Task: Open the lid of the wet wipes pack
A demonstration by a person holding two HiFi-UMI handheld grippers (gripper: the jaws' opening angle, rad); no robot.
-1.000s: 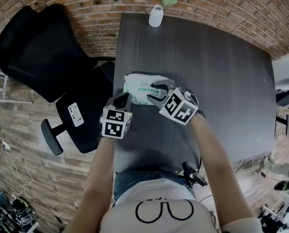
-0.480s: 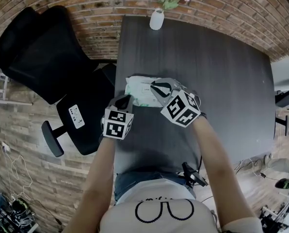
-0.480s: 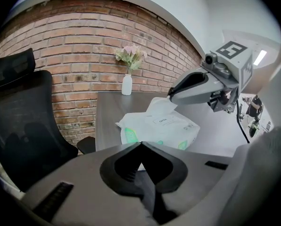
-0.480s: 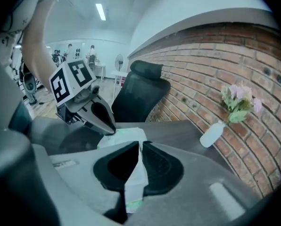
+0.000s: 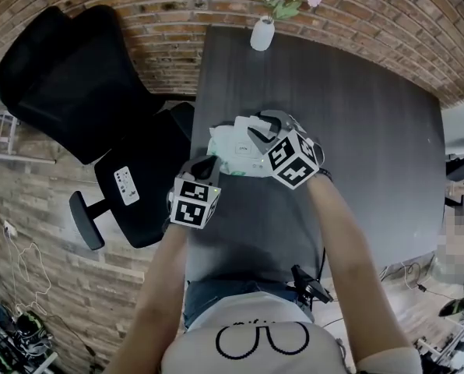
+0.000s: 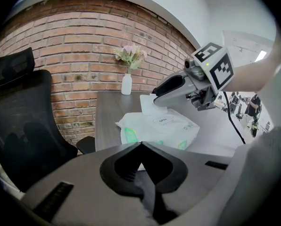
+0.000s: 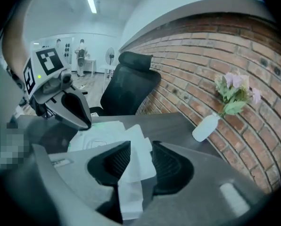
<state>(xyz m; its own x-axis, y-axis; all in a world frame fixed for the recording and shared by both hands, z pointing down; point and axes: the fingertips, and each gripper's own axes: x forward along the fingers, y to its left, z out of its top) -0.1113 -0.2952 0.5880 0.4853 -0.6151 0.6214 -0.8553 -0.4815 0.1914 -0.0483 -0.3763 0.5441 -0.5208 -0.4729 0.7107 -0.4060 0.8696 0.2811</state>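
The white and green wet wipes pack point(image 5: 233, 153) lies near the left edge of the dark table point(image 5: 356, 146). A white flap point(image 6: 146, 102) stands up from its top. My right gripper point(image 5: 255, 133) hangs over the pack, and in the right gripper view its jaws point(image 7: 136, 147) are opening with the flap point(image 7: 133, 168) hanging loosely between the pads. My left gripper point(image 5: 213, 162) is at the pack's near edge. In the left gripper view its tips point(image 6: 141, 145) meet, with a bit of the pack's point(image 6: 159, 128) edge showing between them.
A white vase with pink flowers point(image 5: 262, 33) stands at the table's far edge against the brick wall. A black office chair point(image 5: 84, 100) sits close to the table's left side. The person's arms reach in from below.
The right gripper closed on the pack's top, then drew away toward the far side. A white flap now stands up from the pack. The left gripper stayed put.
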